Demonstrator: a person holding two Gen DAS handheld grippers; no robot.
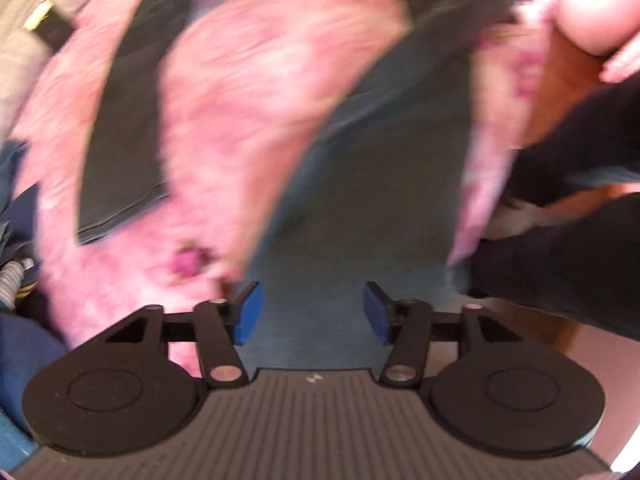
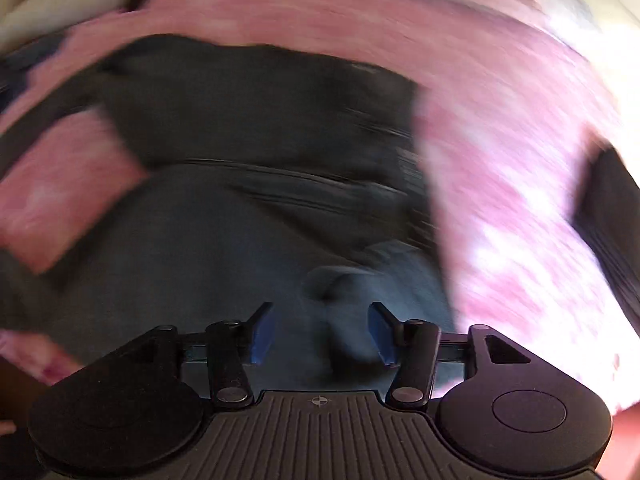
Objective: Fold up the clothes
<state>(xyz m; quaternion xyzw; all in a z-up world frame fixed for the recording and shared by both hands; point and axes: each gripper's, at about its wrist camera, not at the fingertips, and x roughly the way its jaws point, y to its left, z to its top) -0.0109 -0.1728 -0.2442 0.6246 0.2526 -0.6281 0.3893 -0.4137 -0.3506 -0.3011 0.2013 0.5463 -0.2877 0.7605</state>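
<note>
A dark grey-green garment (image 1: 352, 184) lies spread on a pink flowered bed cover (image 1: 224, 120); both views are motion-blurred. My left gripper (image 1: 312, 312) is open, its blue pads (image 1: 249, 312) just above the garment's near part, holding nothing. In the right wrist view the same dark garment (image 2: 224, 208) fills the middle, with folds and a seam across it, on the pink cover (image 2: 520, 184). My right gripper (image 2: 322, 334) is open right over a rumpled fold of the garment, with cloth seen between the jaws but not pinched.
Blue fabric (image 1: 20, 344) sits at the left edge of the left wrist view. A person's dark sleeve and skin (image 1: 580, 200) are at the right. A beige surface with a dark strap (image 1: 48, 28) lies at the top left.
</note>
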